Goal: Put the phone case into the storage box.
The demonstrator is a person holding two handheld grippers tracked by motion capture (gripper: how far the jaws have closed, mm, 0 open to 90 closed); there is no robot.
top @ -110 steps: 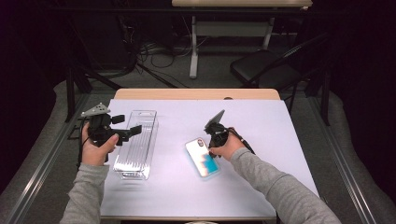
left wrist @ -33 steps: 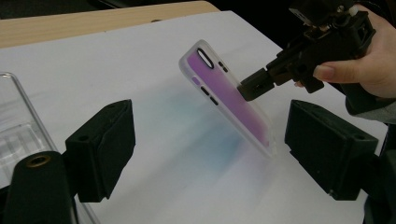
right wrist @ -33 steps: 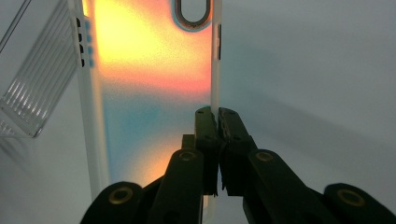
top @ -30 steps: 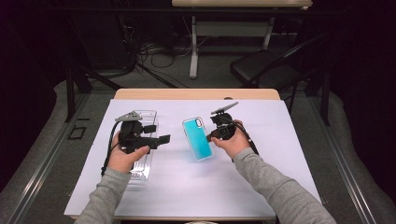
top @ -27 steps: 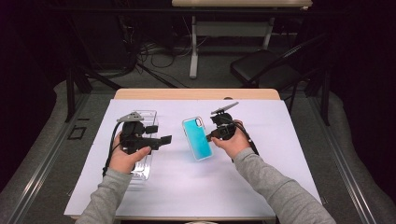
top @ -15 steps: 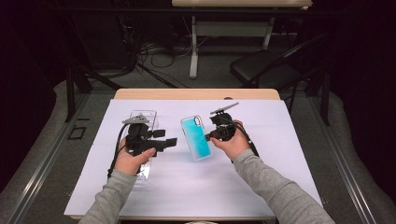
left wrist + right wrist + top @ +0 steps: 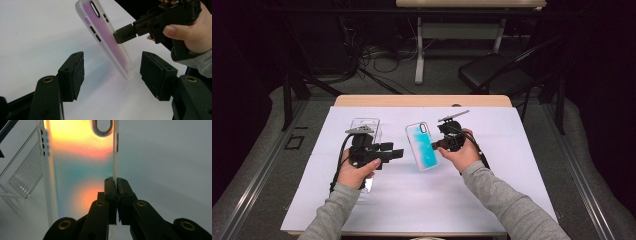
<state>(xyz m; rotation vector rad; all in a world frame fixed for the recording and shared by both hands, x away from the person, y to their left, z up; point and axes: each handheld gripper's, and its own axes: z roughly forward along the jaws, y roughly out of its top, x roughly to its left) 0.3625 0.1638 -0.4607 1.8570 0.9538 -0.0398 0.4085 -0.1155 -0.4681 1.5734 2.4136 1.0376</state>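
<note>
My right gripper (image 7: 438,145) pinches the side wall of the translucent, blue-tinted plastic phone case (image 7: 422,146), lifted near the table's (image 7: 512,190) middle, so my left gripper (image 7: 111,72), jaws spread and just closing without touching, can take its lower end.

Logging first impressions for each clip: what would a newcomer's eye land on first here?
The iridescent phone case stands out first, held off the white table near its middle, its long edge pinched by the right gripper. Next comes the left gripper, whose jaws have just been closing, with the case's lower end between them but not yet touched. A clear plastic box lies behind the left hand.
</note>
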